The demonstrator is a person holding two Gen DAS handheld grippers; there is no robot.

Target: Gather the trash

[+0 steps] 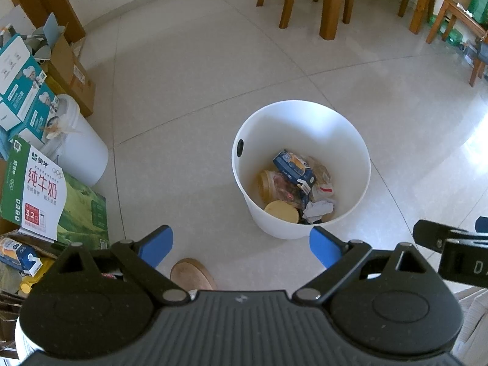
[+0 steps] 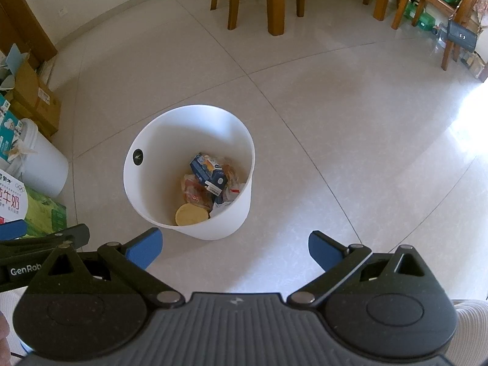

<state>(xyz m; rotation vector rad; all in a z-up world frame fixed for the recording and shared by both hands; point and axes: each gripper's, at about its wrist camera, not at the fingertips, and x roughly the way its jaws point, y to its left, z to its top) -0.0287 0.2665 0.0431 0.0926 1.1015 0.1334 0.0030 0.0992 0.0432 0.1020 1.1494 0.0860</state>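
On the tiled floor ahead of us stands the white bin (image 1: 300,170), upright, with the trash already lying in its bottom: a blue carton (image 1: 294,167), a round yellow lid (image 1: 282,212), crumpled white paper (image 1: 318,209) and some clear wrappers. We hold both tools above and short of it. Our left gripper (image 1: 241,245) has its blue pads spread wide with nothing between them, and our right gripper (image 2: 235,248) is just as wide and just as empty. The relation that matters: from the left tool the bin sits forward and a little to the right; from the right tool it sits forward and to the left, so it lies between our two hands, with neither clearly nearer. Around the bin we see no loose litter on the bare tiles. Boxes, a milk carton case (image 1: 45,195) and a white bucket (image 1: 76,149) crowd the left wall, so we judge that any further piece would have to come from there, nearer our left hand
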